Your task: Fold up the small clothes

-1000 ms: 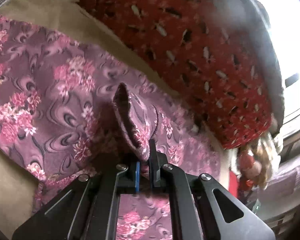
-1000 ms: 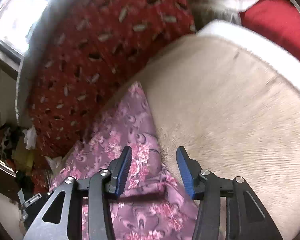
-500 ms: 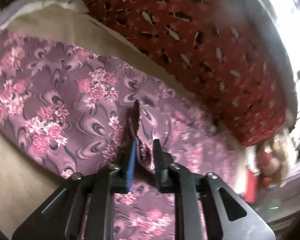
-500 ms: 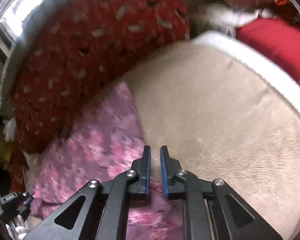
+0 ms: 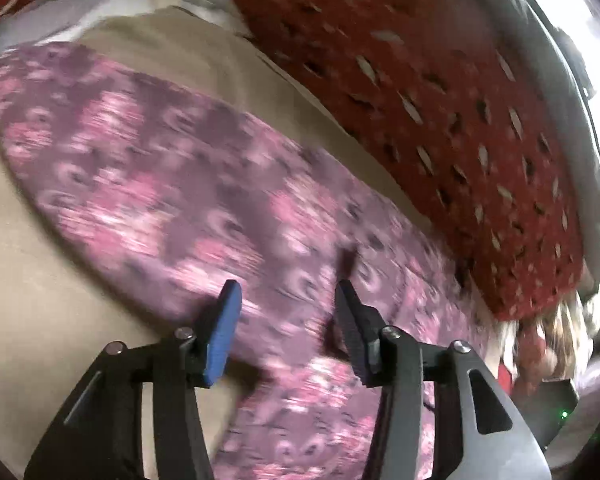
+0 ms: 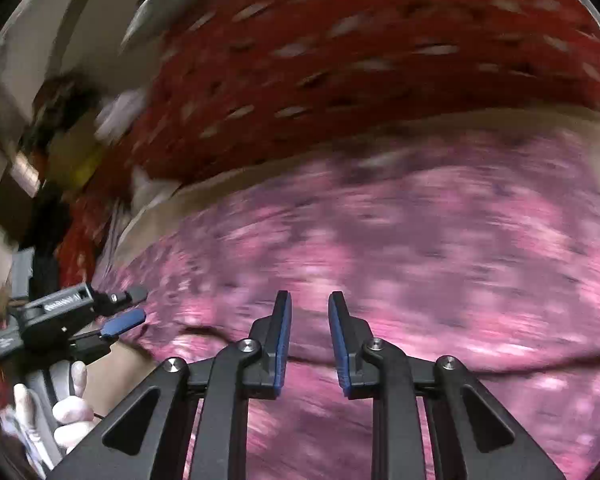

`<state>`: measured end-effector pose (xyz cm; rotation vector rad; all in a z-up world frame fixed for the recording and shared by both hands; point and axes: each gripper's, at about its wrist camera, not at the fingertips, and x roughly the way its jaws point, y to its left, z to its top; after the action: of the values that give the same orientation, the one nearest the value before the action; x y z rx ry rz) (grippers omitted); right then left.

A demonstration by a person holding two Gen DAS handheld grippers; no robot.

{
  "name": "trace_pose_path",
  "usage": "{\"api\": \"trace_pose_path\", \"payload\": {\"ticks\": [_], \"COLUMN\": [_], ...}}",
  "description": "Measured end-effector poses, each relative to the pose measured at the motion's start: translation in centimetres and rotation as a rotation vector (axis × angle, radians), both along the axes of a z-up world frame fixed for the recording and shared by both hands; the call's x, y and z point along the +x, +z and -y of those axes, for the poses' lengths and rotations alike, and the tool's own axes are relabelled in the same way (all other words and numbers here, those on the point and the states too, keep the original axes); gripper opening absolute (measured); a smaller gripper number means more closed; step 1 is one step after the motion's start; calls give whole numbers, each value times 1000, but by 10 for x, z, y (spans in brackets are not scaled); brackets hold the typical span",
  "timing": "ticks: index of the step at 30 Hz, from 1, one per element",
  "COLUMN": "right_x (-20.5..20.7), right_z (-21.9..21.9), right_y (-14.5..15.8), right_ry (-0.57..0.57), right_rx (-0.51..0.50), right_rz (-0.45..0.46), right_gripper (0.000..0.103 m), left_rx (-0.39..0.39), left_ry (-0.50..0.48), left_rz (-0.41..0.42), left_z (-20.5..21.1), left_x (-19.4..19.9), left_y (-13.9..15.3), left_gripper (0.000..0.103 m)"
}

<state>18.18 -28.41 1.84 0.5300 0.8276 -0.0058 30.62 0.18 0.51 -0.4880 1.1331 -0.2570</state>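
Next, I think: find a fresh edge of the soft purple-pink flowery cloth (image 5: 204,184), pinch just one layer w/ both tongs, lift evenly.

Left tongs (image 5: 286,304) opening, nothing in them; right tongs (image 6: 309,312) opening a bit, also nothing held. Cloth lies flat on the tan bed (image 5: 32,280), right under both.

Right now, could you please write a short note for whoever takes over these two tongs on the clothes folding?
Left tongs: jaws opening, nothing clamped, over the floral cloth.
Right tongs: jaws opening, nothing between them, above the same cloth.
The cloth lies spread on the beige cushion, beside the red patterned cushion.
Done: cannot tell which folds are made; the pictures are blurred.
Left: check the cloth's shape, then regrip an edge for the next fold.
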Motion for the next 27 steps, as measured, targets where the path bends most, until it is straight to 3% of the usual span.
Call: {"api": "trace_pose_path", "payload": {"ticks": [4,6,8,12,18,21,24,25,26,27], "right_x": [42,59,55,49,49,51,47,50,50,50], "right_z": [-54,-76,-86,-89,-86,-78,-72,-79,-79,-79], "right_y": [-11,-34,-41,-42,-40,-38,-39,-46,-47,-47], "right_ry": [79,98,93,88,87,87,87,87,87,87], "right_rx": [-22,-70,-154,-172,-159,-132,-110,-105,-99,-92], "right_rz": [-10,-60,25,59,67,73,80,82,83,85], "right_gripper": [22,26,28,28,29,29,29,29,29,29], "left_rx": [0,-8,-9,28,-56,-119,-161,-177,-193,-209], "left_ry": [77,107,144,289,497,524,508,488,469,444], "left_rz": [-16,-39,-54,-94,-220,-229,-184,-175,-170,-176], "left_z": [-47,-65,-94,-164,-233,-242,-235,-232,-229,-226], "left_x": [5,7,12,32,50,62,77,82,86,89], "left_y": [-2,-7,-9,-11,-39,-51,-54,-55,-55,-56], "left_gripper": [47,47,47,50,55,58,62,52,17,2]}}
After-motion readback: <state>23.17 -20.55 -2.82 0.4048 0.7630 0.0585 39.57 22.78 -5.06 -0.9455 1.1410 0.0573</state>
